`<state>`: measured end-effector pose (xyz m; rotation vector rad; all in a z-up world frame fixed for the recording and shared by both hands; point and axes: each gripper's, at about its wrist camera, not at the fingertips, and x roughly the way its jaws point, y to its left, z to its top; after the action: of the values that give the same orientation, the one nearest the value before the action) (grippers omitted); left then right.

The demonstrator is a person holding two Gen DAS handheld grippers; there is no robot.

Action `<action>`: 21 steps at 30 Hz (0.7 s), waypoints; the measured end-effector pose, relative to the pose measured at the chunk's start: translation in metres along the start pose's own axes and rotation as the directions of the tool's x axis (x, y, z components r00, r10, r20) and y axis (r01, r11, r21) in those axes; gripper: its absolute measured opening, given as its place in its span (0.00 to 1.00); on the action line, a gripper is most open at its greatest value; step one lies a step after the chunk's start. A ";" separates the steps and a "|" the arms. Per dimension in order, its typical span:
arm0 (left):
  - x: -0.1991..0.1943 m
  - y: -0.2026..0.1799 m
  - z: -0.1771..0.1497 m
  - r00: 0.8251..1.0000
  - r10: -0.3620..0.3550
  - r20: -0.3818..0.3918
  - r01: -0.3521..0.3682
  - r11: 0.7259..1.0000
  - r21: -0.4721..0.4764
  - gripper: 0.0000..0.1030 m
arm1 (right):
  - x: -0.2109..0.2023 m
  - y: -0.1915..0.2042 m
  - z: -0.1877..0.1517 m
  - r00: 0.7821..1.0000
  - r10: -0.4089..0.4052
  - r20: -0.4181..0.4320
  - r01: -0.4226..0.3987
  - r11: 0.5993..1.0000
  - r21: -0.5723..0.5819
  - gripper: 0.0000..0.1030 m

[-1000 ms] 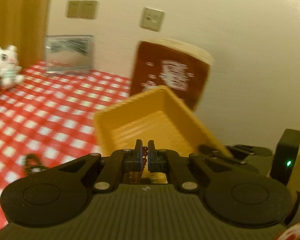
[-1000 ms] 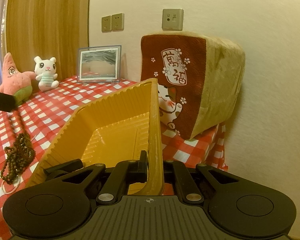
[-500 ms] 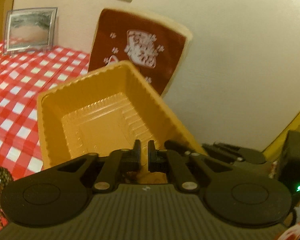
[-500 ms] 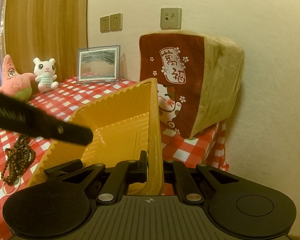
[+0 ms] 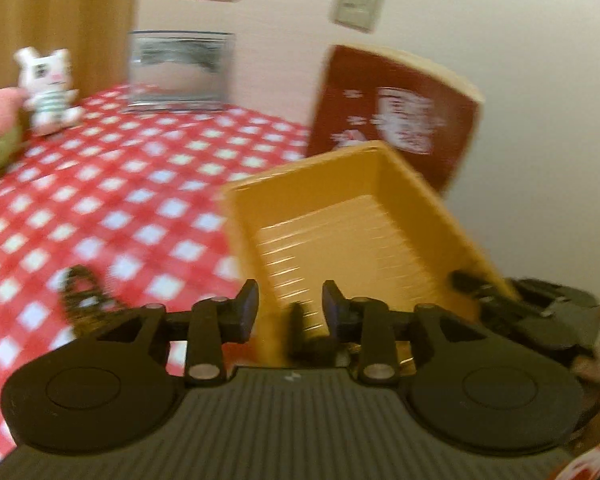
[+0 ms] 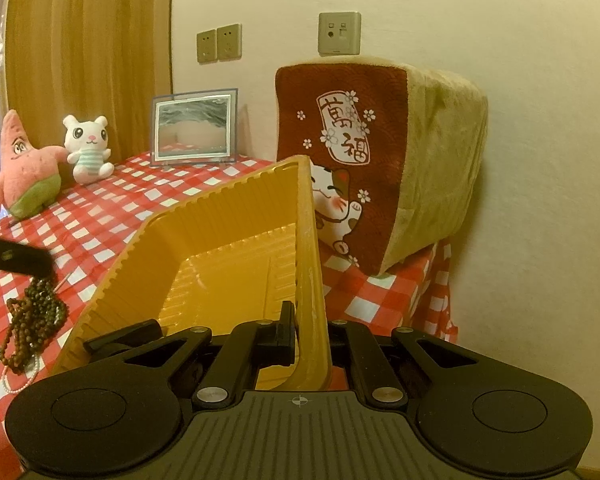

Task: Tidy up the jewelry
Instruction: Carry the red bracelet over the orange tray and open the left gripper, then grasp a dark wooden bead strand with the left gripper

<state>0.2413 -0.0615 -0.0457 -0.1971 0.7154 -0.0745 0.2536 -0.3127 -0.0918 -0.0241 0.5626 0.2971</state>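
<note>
Our left tongs (image 5: 290, 306) just opened, nothing between; brown bead strand (image 6: 34, 320) on desk at nine o'clock. Right tongs (image 6: 310, 334) clamp ribbed yellow plastic tray (image 6: 228, 264).

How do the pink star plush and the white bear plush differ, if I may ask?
The star is pink with a pointed head; the bear is white with round ears. The star wears green shorts, the bear a striped top. The star stands; the bear sits with its legs out. Both are plush toys with big eyes, side by side on the checked cloth.
</note>
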 end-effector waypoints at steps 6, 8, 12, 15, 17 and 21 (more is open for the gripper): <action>-0.020 0.044 -0.018 0.989 0.144 -0.024 -0.145 0.988 -0.057 0.32 | 0.002 0.000 0.001 1.000 -0.002 -0.002 0.002 1.000 -0.004 0.05; -0.025 0.058 -0.023 0.983 0.179 -0.035 -0.182 0.980 -0.080 0.32 | 0.001 0.000 0.001 1.000 -0.002 -0.001 0.002 1.000 -0.005 0.05; -0.034 0.076 -0.037 0.965 0.254 -0.058 -0.259 0.961 -0.095 0.32 | 0.002 0.000 0.000 1.000 -0.006 -0.002 0.006 1.000 -0.010 0.05; -0.039 0.086 -0.048 0.960 0.269 -0.078 -0.277 0.954 -0.114 0.32 | 0.003 0.000 -0.001 1.000 -0.008 -0.003 0.008 1.000 -0.015 0.05; -0.040 0.087 -0.054 0.960 0.267 -0.087 -0.276 0.954 -0.118 0.32 | 0.003 0.000 -0.001 1.000 -0.010 -0.005 0.010 1.000 -0.018 0.05; -0.036 0.085 -0.061 0.964 0.249 -0.096 -0.259 0.960 -0.104 0.32 | 0.003 -0.001 -0.002 1.000 -0.012 -0.013 0.012 1.000 -0.023 0.05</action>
<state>0.1741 0.0171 -0.0850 -0.2125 0.8227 0.2062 0.2549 -0.3127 -0.0954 -0.0513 0.5715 0.2918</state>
